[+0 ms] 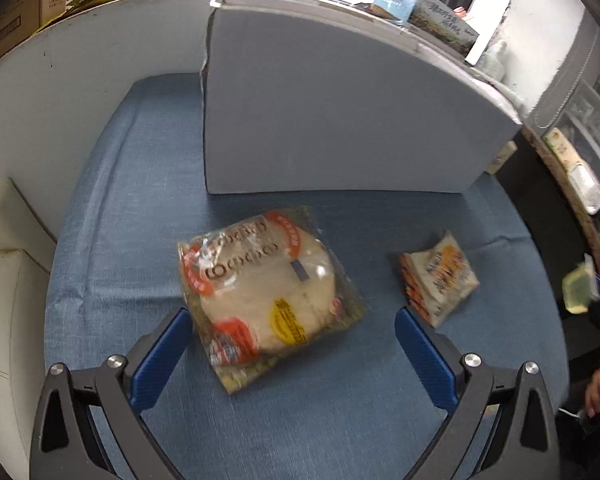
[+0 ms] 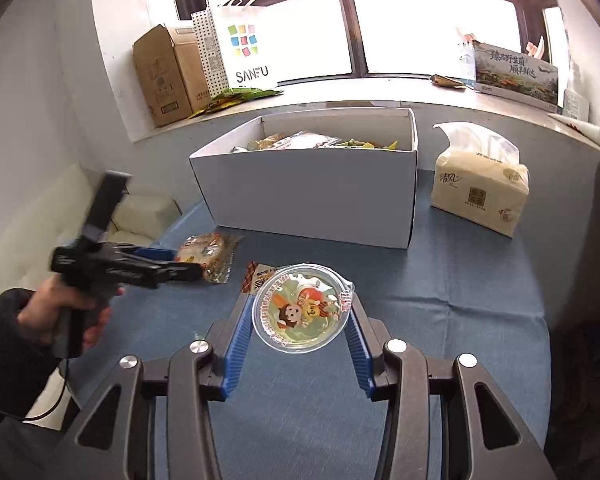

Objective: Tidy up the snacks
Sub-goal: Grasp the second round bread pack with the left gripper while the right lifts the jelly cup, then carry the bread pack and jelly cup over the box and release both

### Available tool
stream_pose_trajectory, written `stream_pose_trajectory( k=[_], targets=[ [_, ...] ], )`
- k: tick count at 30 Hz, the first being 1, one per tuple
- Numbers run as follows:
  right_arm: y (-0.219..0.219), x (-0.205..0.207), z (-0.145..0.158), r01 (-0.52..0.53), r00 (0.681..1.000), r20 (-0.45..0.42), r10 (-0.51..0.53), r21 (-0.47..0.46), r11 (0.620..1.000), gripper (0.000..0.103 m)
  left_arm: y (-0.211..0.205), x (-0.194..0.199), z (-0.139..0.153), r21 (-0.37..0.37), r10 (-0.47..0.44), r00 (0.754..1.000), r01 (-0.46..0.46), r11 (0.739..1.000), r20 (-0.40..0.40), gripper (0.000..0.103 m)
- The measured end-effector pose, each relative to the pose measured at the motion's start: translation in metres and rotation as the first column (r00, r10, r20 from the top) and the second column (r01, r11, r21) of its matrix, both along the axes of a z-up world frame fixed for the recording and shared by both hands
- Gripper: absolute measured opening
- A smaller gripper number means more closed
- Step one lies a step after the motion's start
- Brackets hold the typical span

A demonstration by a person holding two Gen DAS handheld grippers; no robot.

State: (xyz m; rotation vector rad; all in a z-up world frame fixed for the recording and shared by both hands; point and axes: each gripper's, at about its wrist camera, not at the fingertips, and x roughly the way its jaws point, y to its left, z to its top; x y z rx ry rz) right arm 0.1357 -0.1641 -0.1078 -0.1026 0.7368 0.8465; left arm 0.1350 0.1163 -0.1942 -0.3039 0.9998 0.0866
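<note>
- White box [image 2: 308,196]: on the tabletop, dead ahead beyond the right jaws, already holding snacks.
- Flatbread pack [image 1: 268,300]: between the spread left gripper [image 1: 292,320] jaws, ungripped.
- Jelly cup [image 2: 302,310]: clamped by right gripper [image 2: 300,316], lid facing camera.

Daylit from blown-out windows [image 2: 312,28] – soft, weak shadows. Glare on snack wrappers [image 1: 260,296], motion blur on left gripper [image 2: 140,268] – fisheye bending, dark corners.
</note>
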Motion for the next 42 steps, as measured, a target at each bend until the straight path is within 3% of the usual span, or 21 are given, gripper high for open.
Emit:
stream_pose_trajectory(
  k=[4,5,6,7,10,15,23,28,32,35,42],
  targets=[
    [-0.004,-0.006,0.002,-0.004,1.0,0.004,0.004,-0.005,1.0,0.049,-0.007,0.01,0.001,0.054,0.02,1.0,-0.019,0.998,-0.006,0.103],
    [-0.004,-0.007,0.002,-0.004,1.0,0.004,0.004,-0.006,1.0,0.049,-0.008,0.01,0.002,0.06,0.02,1.0,-0.02,0.998,0.004,0.099],
    [-0.005,-0.008,0.002,-0.005,1.0,0.001,0.005,-0.004,1.0,0.049,-0.01,0.009,0.004,0.088,0.024,1.0,-0.025,0.996,0.01,0.091],
    [-0.005,-0.008,0.002,-0.006,1.0,-0.004,0.006,-0.001,1.0,0.049,-0.011,0.008,0.006,0.13,0.022,1.0,-0.023,0.991,0.01,0.074],
    [-0.007,-0.01,0.002,-0.008,0.999,-0.032,0.009,0.026,1.0,0.049,-0.008,0.0,0.015,0.068,0.012,0.999,-0.015,0.998,0.04,0.074],
    [-0.005,-0.013,0.005,-0.016,1.0,-0.015,0.017,0.026,1.0,0.049,-0.012,-0.026,0.049,0.064,0.017,0.991,-0.026,0.998,0.135,0.074],
    [0.013,0.008,0.029,-0.003,1.0,0.03,0.002,0.04,0.999,0.049,-0.019,-0.048,0.151,0.053,-0.025,0.927,0.005,0.999,0.375,0.074],
    [0.035,0.046,0.063,0.009,0.997,0.074,-0.016,0.097,0.995,0.049,-0.025,-0.017,0.208,0.102,-0.088,0.894,0.048,0.994,0.44,0.074],
    [0.06,0.099,0.083,0.057,0.995,0.079,-0.064,0.09,0.994,0.049,-0.02,0.033,0.226,0.171,-0.114,0.896,0.043,0.984,0.429,0.074],
    [0.077,0.141,0.087,0.087,0.993,0.08,-0.091,0.054,0.995,0.049,-0.014,0.071,0.226,0.19,-0.107,0.913,0.032,0.981,0.395,0.074],
    [0.104,0.21,0.073,0.137,0.99,0.041,-0.136,-0.015,0.99,0.049,-0.006,0.134,0.188,0.261,-0.072,0.945,-0.015,0.965,0.319,0.074]
  ],
)
